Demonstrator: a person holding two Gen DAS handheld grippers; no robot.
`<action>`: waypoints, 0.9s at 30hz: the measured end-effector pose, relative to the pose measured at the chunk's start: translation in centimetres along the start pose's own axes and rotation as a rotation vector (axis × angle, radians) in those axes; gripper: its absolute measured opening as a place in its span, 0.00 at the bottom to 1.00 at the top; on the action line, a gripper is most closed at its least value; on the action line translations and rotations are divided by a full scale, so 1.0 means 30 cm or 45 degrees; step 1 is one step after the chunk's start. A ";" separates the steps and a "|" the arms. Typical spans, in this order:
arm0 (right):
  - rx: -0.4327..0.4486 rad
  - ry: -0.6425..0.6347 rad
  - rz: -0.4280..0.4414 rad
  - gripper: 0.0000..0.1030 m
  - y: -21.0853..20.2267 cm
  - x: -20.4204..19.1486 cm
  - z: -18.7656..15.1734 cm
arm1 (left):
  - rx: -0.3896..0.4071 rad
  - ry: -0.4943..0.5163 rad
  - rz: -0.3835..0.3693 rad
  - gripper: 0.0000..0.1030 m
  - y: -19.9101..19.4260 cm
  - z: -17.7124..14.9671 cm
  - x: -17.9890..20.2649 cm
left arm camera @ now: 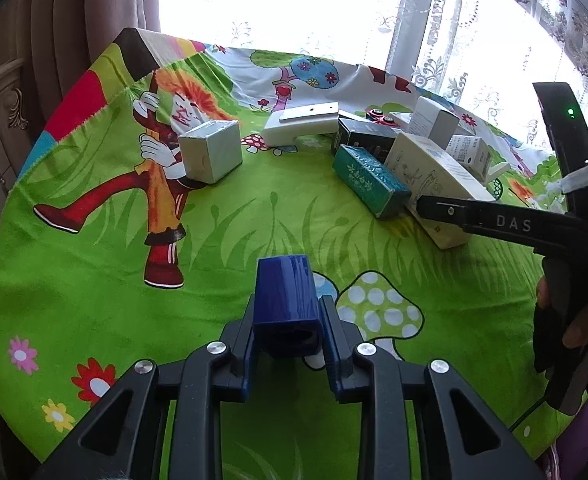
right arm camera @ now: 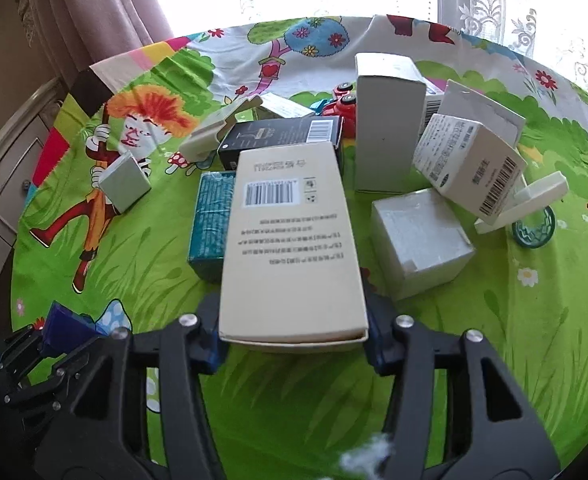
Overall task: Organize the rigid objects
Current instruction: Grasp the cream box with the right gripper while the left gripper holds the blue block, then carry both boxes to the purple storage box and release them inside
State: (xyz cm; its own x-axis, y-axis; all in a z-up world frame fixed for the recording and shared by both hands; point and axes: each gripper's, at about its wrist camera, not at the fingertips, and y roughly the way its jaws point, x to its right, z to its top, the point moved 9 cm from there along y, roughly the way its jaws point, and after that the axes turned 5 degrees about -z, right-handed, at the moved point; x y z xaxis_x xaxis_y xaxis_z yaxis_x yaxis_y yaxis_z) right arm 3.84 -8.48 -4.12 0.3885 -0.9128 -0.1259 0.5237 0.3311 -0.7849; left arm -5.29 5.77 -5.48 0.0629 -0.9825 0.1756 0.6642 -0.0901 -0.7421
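My left gripper is shut on a small dark blue box, held just above the green cartoon tablecloth near the front edge. The same blue box shows at the lower left of the right wrist view. A long cream box with a barcode lies between the fingers of my right gripper, and the pads press on its two long sides. In the left wrist view this cream box sits at the right, with the right gripper's finger against it.
A teal box lies along the cream box's left side, a black box behind it. A tall white box, a white cube, a tilted barcode box and a red toy car crowd the right. A grey-white cube stands alone on the left.
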 end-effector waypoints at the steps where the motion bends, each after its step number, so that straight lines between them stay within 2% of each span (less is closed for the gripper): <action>1: 0.007 -0.012 0.019 0.54 -0.020 -0.005 -0.011 | -0.003 0.003 -0.003 0.28 -0.002 -0.005 0.001; 3: 0.001 -0.050 0.019 0.54 -0.068 -0.019 -0.049 | -0.020 0.017 0.009 0.27 -0.003 -0.018 0.010; 8: -0.102 -0.095 -0.016 0.54 -0.153 -0.017 -0.159 | -0.056 0.094 0.030 0.27 -0.016 -0.024 0.075; 11: -0.173 -0.112 -0.039 0.54 -0.186 -0.004 -0.205 | -0.113 0.140 0.031 0.27 -0.014 -0.033 0.121; 14: -0.197 -0.144 -0.066 0.54 -0.233 0.005 -0.229 | -0.165 0.156 0.039 0.27 -0.017 -0.050 0.146; 17: -0.201 -0.157 -0.057 0.54 -0.277 0.002 -0.246 | -0.203 0.152 0.028 0.27 -0.024 -0.064 0.162; 21: -0.178 -0.150 -0.047 0.54 -0.335 0.016 -0.269 | -0.204 0.180 0.010 0.27 -0.053 -0.074 0.199; 27: -0.162 -0.088 -0.056 0.54 -0.437 0.090 -0.334 | -0.212 0.276 -0.030 0.27 -0.095 -0.092 0.298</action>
State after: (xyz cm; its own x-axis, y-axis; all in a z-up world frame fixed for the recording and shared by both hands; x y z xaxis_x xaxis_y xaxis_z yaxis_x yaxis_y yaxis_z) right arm -9.57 -17.67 -0.24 0.4212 -0.9055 -0.0511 0.4425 0.2543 -0.8599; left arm -8.68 -3.19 -3.58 -0.1239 -0.9902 0.0647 0.5311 -0.1212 -0.8386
